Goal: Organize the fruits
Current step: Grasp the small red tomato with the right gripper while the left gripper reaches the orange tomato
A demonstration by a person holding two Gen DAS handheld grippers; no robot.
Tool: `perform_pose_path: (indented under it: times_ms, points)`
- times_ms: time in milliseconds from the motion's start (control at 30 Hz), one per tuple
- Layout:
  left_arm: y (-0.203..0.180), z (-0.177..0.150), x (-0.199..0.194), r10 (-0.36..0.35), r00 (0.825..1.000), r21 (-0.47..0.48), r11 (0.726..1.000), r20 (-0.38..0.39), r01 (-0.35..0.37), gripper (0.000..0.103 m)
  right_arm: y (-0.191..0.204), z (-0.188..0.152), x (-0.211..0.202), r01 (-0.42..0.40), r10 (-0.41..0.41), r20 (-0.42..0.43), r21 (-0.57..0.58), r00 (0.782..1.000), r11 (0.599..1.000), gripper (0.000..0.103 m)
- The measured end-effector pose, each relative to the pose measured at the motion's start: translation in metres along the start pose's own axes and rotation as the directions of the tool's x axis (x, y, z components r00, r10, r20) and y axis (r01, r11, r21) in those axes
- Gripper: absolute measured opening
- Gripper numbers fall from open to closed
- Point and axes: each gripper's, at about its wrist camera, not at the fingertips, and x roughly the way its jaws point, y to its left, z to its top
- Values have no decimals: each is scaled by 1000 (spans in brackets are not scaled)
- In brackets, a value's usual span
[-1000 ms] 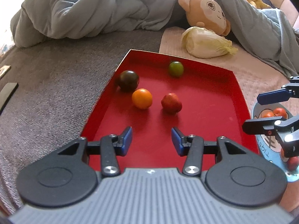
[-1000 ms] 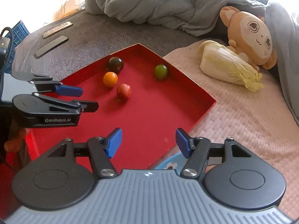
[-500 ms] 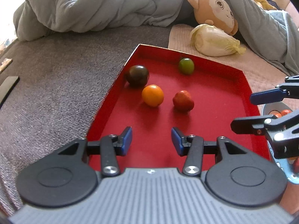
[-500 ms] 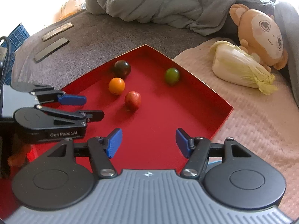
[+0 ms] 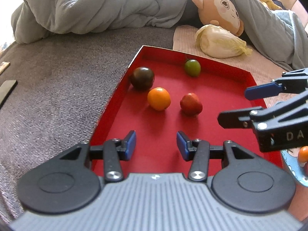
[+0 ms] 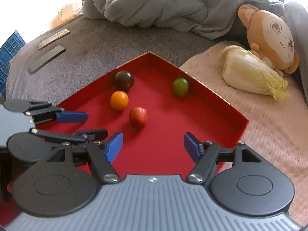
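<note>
A red tray (image 5: 217,142) (image 6: 165,150) lies on the bed. In it are a dark fruit (image 5: 142,78) (image 6: 124,80), an orange fruit (image 5: 159,98) (image 6: 119,100), a red fruit (image 5: 191,104) (image 6: 138,117) and a green fruit (image 5: 192,67) (image 6: 180,87). My left gripper (image 5: 156,144) (image 6: 84,125) is open and empty over the tray's near part. My right gripper (image 6: 153,146) (image 5: 238,105) is open and empty, just short of the red fruit. A blue plate (image 5: 294,169) with small orange fruit (image 5: 303,154) shows at the right edge.
A grey quilt (image 5: 92,9) is piled at the back. A monkey plush (image 6: 271,36) and a napa cabbage (image 6: 250,73) lie on the pink mat right of the tray. Two flat dark bars (image 6: 47,58) and a blue crate (image 6: 7,57) lie at left.
Both grippers have moved forward over the tray toward the fruits. The right gripper has come in from the plate side. The fruits have not moved.
</note>
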Motion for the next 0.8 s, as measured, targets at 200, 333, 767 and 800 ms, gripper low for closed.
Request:
perform_pose_path:
  times_ms: [200, 333, 767, 800]
  points:
    - [1, 1, 1, -1, 1000, 5, 1000, 3, 1, 49, 9, 8, 12, -1, 1, 1, -18, 1000, 1000, 67]
    - [3, 3, 2, -7, 1000, 4, 1000, 3, 7, 49, 13, 13, 21, -10, 10, -4, -21, 1000, 1000, 62]
    - [7, 4, 2, -21, 1000, 0, 1000, 1, 21, 49, 28, 26, 51, -15, 13, -53, -46, 999, 999, 32]
    - [7, 4, 2, -20, 1000, 3, 1000, 1, 20, 49, 28, 26, 51, -18, 15, -54, -45, 998, 999, 32]
